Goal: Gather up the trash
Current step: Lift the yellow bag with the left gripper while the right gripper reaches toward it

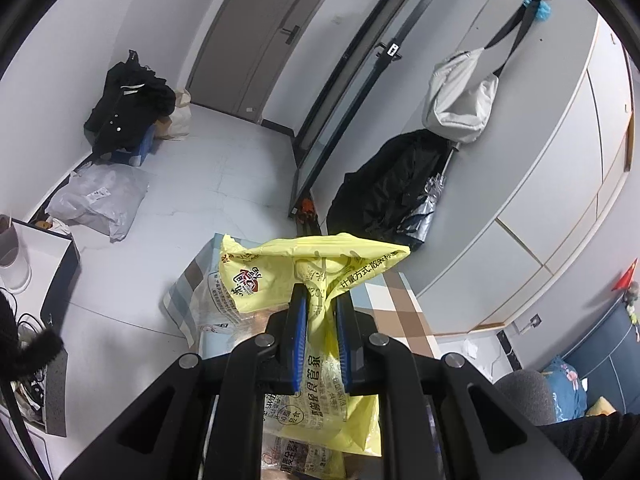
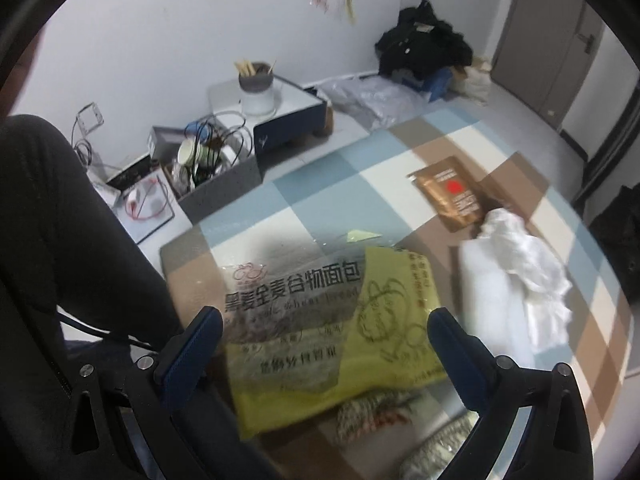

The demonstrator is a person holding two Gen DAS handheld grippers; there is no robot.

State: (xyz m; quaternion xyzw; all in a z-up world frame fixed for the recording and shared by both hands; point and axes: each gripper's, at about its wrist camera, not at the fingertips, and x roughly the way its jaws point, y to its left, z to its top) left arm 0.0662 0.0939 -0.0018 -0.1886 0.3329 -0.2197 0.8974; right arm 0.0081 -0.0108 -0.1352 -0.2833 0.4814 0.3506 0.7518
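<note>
My left gripper (image 1: 320, 300) is shut on a yellow and clear plastic bread bag (image 1: 316, 264) and holds it up above a checked blue, white and brown bed cover (image 1: 400, 312). The same bag (image 2: 332, 320) lies across the right wrist view, between the spread fingers of my right gripper (image 2: 326, 320), which is open; whether the fingers touch the bag I cannot tell. A brown foil packet (image 2: 452, 192) and a crumpled white tissue or cloth (image 2: 520, 268) lie on the cover (image 2: 320, 184) farther right.
A grey box of cups and cables (image 2: 200, 168) and a white table with a cup of sticks (image 2: 256, 84) stand left of the bed. Black clothes (image 1: 128, 104) and a grey parcel bag (image 1: 100, 200) lie on the floor. A wardrobe (image 1: 560, 160) stands right, with a hanging grey bag (image 1: 460, 96).
</note>
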